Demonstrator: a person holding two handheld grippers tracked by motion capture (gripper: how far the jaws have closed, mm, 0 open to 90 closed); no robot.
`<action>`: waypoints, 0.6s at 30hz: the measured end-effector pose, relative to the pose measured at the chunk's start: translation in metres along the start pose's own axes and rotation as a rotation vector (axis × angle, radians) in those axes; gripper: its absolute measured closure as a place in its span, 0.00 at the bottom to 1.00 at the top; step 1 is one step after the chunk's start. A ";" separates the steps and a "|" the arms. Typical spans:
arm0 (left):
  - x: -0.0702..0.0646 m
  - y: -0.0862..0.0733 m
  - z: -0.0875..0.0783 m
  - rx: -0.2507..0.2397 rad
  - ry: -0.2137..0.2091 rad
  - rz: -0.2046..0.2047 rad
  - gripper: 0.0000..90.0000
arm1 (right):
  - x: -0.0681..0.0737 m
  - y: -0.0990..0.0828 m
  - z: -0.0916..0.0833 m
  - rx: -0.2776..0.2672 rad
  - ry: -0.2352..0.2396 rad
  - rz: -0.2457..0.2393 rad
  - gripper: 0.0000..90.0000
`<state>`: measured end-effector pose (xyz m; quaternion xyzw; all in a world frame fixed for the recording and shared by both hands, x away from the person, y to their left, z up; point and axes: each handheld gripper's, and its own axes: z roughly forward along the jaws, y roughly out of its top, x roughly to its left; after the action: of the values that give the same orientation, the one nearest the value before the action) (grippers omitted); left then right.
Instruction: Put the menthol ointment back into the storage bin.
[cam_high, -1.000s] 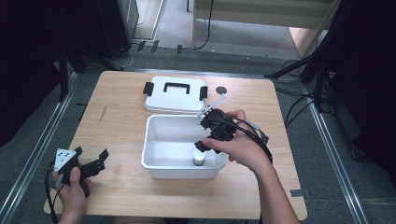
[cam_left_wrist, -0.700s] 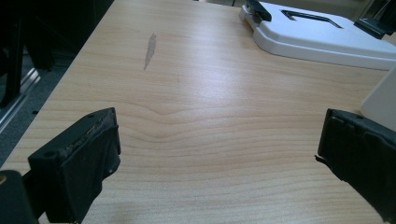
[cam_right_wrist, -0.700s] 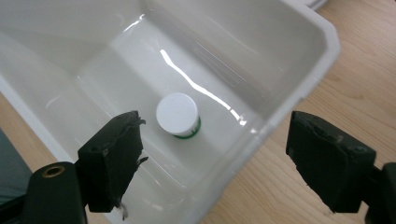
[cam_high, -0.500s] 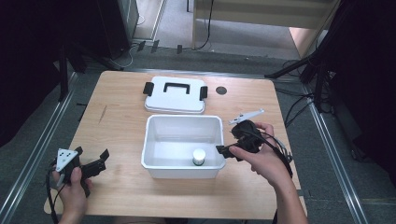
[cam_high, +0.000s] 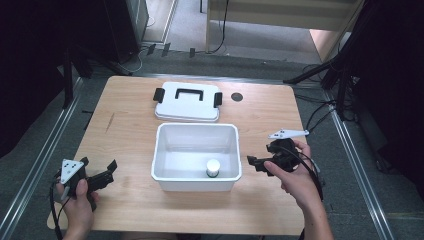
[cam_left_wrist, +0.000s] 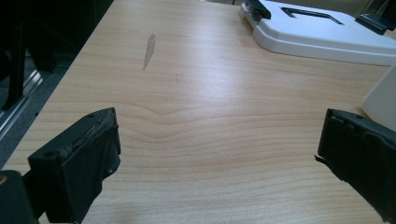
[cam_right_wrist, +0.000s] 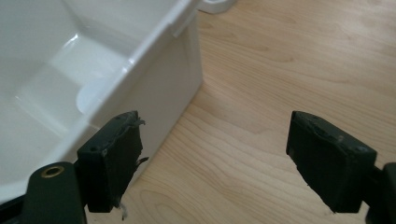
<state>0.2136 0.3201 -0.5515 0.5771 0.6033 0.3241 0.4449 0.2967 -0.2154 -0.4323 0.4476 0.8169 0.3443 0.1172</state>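
High view: my right tool, jaws just spread and empty, hangs beside the white bin; the small bottle stands upright inside, to its left, nearer than my left tool.
Left gripper view: jaws spread over bare desk, lid ahead.
Right gripper view: jaws wide, bin wall just beside the left jaw.

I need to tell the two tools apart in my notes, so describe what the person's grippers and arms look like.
Both are black handheld tools with two blocky black jaws faced in worn, frayed padding. The left gripper carries a grey three-cornered plate with dark dots on top; the right gripper carries a pale plate seen almost edge-on. A black cable trails from each. The forearms are bare, with no sleeves or gloves in view.
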 end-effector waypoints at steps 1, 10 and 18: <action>0.000 0.000 0.000 0.000 0.000 0.000 0.00 | -0.003 -0.004 0.002 0.003 -0.004 0.002 0.21; -0.001 0.000 0.000 -0.001 0.002 0.004 0.00 | -0.034 -0.048 0.016 -0.026 -0.044 0.069 0.21; -0.001 0.000 0.000 -0.001 0.004 0.006 0.00 | -0.057 -0.086 0.018 -0.068 -0.093 0.112 0.21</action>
<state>0.2136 0.3193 -0.5515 0.5780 0.6022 0.3270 0.4431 0.2824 -0.2845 -0.5096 0.5037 0.7722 0.3568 0.1507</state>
